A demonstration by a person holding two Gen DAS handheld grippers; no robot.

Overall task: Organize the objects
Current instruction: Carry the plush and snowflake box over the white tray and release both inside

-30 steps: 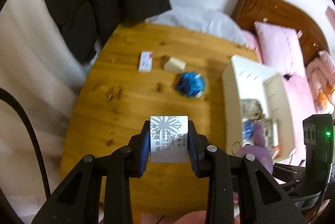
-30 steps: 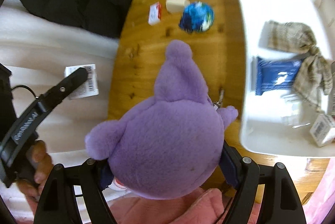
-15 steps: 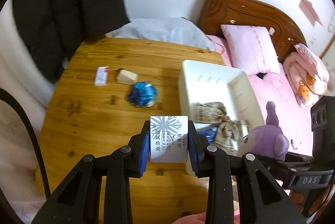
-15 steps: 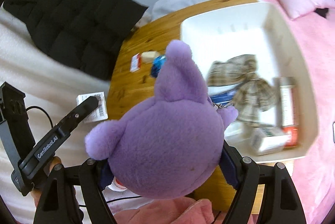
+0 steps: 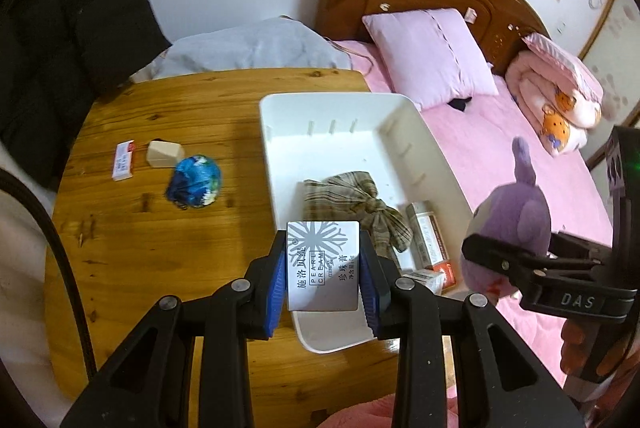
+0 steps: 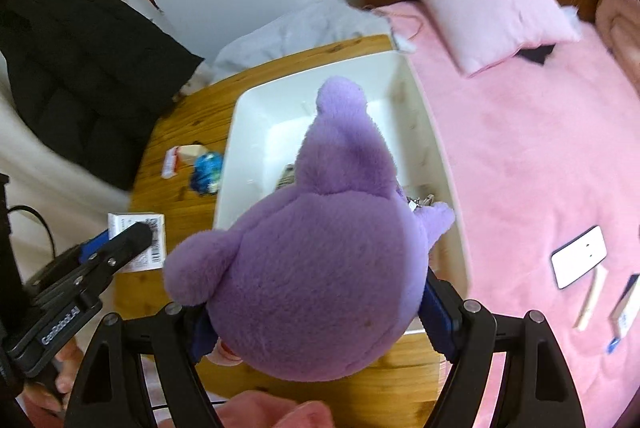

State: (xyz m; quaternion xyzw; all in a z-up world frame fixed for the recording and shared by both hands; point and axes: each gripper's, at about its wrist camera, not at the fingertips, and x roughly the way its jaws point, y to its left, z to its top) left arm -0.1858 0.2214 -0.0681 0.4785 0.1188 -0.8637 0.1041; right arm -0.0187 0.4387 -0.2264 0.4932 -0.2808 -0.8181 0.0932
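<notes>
My left gripper [image 5: 323, 264] is shut on a white pearl cream box [image 5: 322, 265], held above the near end of the white bin [image 5: 404, 115]. The box also shows in the right wrist view [image 6: 136, 242]. My right gripper [image 6: 316, 324] is shut on a purple plush toy [image 6: 312, 260], held over the bin's near right side [image 6: 256, 107]. The plush also shows in the left wrist view [image 5: 516, 220]. The bin holds a plaid cloth bow [image 5: 352, 203] and small boxes [image 5: 430, 240].
On the wooden table [image 5: 160, 248] left of the bin lie a blue crumpled bag [image 5: 196, 181], a beige block [image 5: 165, 154] and a small white-red pack [image 5: 123, 161]. A pink bed [image 6: 540, 163] lies right of the table. A black jacket [image 5: 68, 27] hangs at the left.
Both grippers have swung right and forward, from over the table toward the bin. The plush now hangs over the bin's right side. Both grips are unchanged.
</notes>
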